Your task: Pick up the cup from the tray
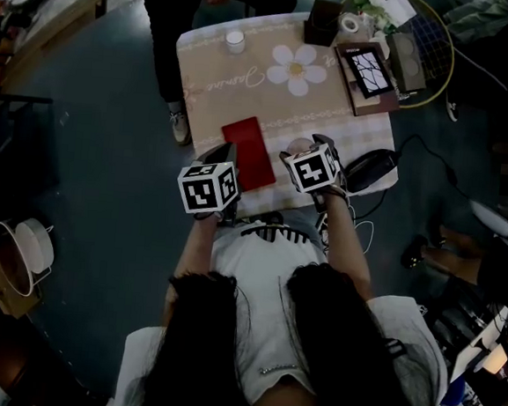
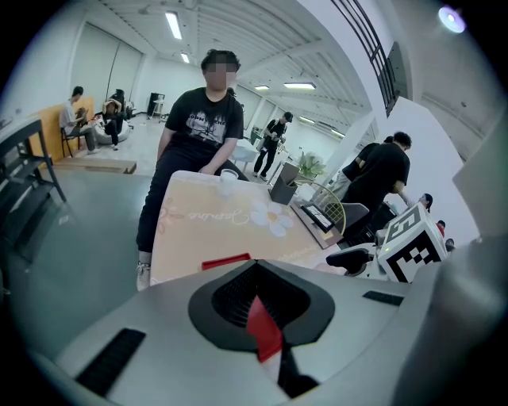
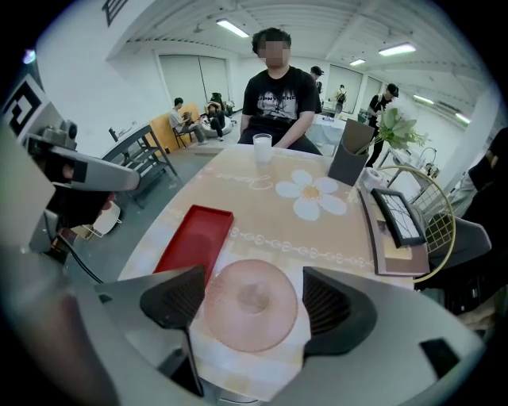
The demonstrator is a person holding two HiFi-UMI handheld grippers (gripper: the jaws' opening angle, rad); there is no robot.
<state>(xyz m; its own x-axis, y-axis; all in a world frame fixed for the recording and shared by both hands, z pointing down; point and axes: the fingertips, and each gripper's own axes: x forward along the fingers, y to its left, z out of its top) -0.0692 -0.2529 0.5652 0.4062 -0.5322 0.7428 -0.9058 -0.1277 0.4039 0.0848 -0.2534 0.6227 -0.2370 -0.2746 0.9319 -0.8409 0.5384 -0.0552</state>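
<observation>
A flat red tray lies on the near part of the floral table. To its right, on the tablecloth and off the tray, stands a round translucent pink cup, seen from above. My right gripper is open, one jaw on each side of the pink cup and neither touching it. My left gripper hovers at the tray's near left corner with its jaws shut; red shows through the slit between them, and the tray's edge peeks out beyond.
A small clear cup stands at the table's far end in front of a seated person. On the right are a dark box, a framed picture and a wire basket. A black chair stands by the table's right corner.
</observation>
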